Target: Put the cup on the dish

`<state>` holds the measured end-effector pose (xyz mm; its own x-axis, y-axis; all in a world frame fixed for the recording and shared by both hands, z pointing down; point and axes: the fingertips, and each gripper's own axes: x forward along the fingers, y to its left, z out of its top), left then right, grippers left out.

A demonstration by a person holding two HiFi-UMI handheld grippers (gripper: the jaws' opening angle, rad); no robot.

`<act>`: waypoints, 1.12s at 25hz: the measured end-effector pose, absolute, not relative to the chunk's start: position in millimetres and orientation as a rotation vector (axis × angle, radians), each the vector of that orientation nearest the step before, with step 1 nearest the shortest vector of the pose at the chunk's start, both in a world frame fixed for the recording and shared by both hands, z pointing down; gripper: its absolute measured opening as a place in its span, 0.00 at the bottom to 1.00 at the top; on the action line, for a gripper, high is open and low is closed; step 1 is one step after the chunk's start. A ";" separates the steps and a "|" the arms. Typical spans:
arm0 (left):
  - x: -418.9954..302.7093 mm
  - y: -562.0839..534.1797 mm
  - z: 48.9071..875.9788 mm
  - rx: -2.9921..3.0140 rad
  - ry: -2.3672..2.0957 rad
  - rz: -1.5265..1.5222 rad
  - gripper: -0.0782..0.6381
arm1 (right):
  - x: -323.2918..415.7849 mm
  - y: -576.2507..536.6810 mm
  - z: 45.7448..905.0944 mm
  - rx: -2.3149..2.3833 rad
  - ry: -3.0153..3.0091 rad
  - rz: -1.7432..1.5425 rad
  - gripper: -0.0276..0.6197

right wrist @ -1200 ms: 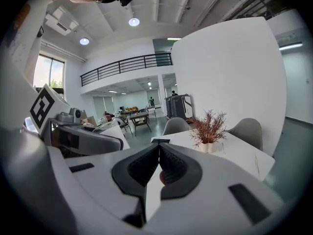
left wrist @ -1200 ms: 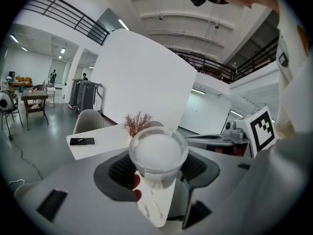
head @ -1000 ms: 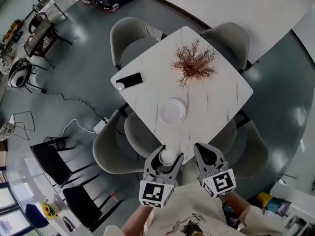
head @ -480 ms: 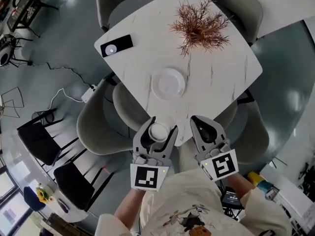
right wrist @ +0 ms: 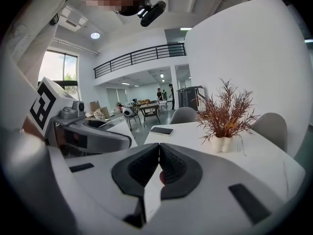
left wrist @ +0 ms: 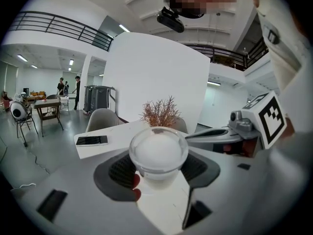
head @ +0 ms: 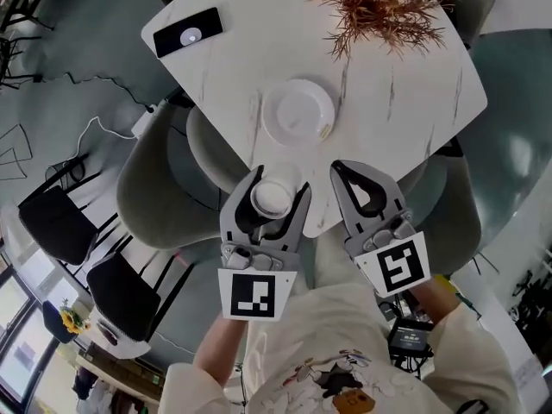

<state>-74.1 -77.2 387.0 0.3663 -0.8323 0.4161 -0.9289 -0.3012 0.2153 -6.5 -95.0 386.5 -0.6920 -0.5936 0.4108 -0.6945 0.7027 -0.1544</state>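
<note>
A clear plastic cup with a white inside sits upright between the pads of my left gripper, which is shut on it just above the table's near corner. In the left gripper view the cup fills the space between the jaws of the left gripper. The white round dish lies on the white marble table, a short way beyond the cup. My right gripper hovers beside the left one with nothing in it. In its own view the right gripper has its pads pressed together.
A black phone lies at the table's far left corner, and a dried brown plant in a white vase stands at the far side. Grey chairs ring the table. A cable trails on the floor to the left.
Both grippers have moved forward to the table's near corner, with the cup carried along. The dish now lies much closer to the cup.
</note>
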 end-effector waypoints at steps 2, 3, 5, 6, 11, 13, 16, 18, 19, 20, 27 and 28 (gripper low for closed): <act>-72.9 -78.1 396.4 2.198 -1.528 0.329 0.48 | -9.5 -97.8 395.6 1.003 -2.588 0.444 0.05; -71.9 -78.5 400.2 2.194 -1.527 0.337 0.48 | -10.6 -98.4 399.9 0.999 -2.589 0.455 0.05; -69.7 -79.4 407.6 2.195 -1.525 0.365 0.48 | -11.8 -99.4 407.8 0.990 -2.587 0.473 0.05; -68.9 -80.1 411.6 2.194 -1.523 0.380 0.48 | -11.9 -100.1 411.5 0.987 -2.586 0.479 0.05; -69.0 -87.5 428.9 2.153 -1.552 0.394 0.48 | -8.1 -103.5 431.6 0.981 -2.564 0.515 0.05; -68.8 -90.2 436.6 2.156 -1.553 0.421 0.48 | -5.8 -104.8 440.9 0.978 -2.555 0.529 0.05; -68.7 -93.1 449.9 2.161 -1.545 0.469 0.48 | -5.3 -107.8 455.7 0.965 -2.549 0.541 0.05; -69.1 -96.3 458.2 2.148 -1.553 0.465 0.48 | -7.1 -111.1 464.2 0.958 -2.552 0.535 0.05; -68.9 -97.6 462.7 2.143 -1.555 0.469 0.48 | -8.2 -112.8 468.1 0.957 -2.554 0.530 0.05; -68.5 -98.6 467.1 2.140 -1.557 0.476 0.48 | -9.0 -114.5 471.6 0.957 -2.555 0.528 0.05; -66.7 -107.6 485.4 2.131 -1.560 0.509 0.48 | -7.9 -124.1 485.4 0.968 -2.538 0.547 0.05; -65.8 -109.3 486.8 2.131 -1.561 0.513 0.48 | -7.9 -125.0 487.4 0.960 -2.537 0.546 0.05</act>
